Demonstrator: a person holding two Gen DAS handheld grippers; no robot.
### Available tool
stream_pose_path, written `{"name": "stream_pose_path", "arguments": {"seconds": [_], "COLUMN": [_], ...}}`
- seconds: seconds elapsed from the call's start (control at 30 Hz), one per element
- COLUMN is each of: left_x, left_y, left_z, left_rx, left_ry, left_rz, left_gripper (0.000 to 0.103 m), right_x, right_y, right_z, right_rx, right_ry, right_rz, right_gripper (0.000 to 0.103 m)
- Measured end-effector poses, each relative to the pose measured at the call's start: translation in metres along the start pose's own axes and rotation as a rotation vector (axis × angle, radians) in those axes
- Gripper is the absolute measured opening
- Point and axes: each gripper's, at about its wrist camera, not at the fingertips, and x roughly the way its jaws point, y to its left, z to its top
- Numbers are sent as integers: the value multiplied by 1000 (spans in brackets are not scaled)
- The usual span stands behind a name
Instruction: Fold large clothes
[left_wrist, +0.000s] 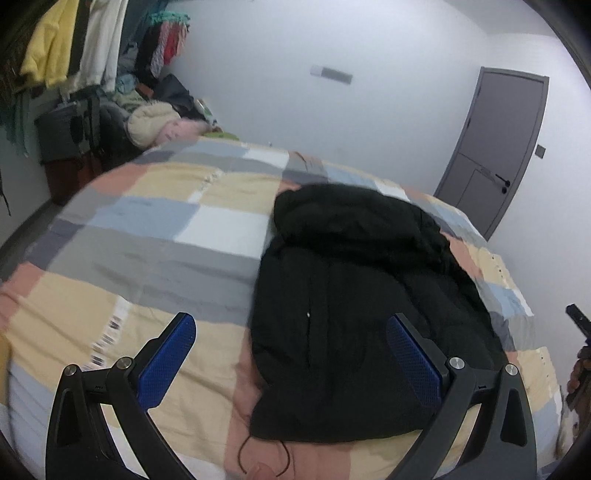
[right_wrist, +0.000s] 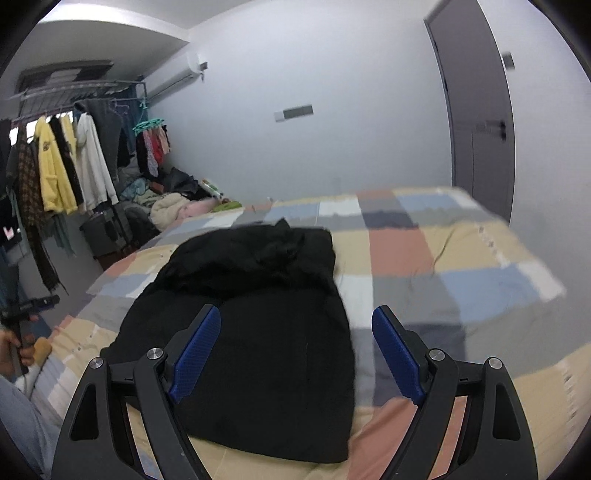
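A black garment (left_wrist: 354, 306), folded into a thick rough oblong, lies on the checked bedcover (left_wrist: 159, 236) near the bed's near edge, and no label or writing on it can be read, though both views are somewhat blurred. The left gripper (left_wrist: 291, 354) hangs over the garment's near left part with its blue pads spread wide and nothing between them. The right gripper (right_wrist: 295, 347) is likewise wide apart and empty above the garment's near right edge.
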Motion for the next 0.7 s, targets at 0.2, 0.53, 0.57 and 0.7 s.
{"name": "stream_pose_path", "arguments": {"seconds": [0.2,0.53,0.57,0.7], "left_x": [46,117,124,140], "left_y": [1,23,25,24], "left_z": [-32,-83,-88,-98], "left_rx": [1,-85,-98,-108], "left_ry": [51,183,199,235], "left_rz": [-45,-69,-77,-106], "left_gripper": [103,103,103,103], "right_x": [36,78,81,90], "right_y": [-17,-41,-43,-53], "right_z": [-41,-98,-103,-114], "right_rx": [48,127,122,163], "right_ry": [97,238,255,280], "right_rz": [11,11,1,-6], "right_gripper": [84,84,84,84]}}
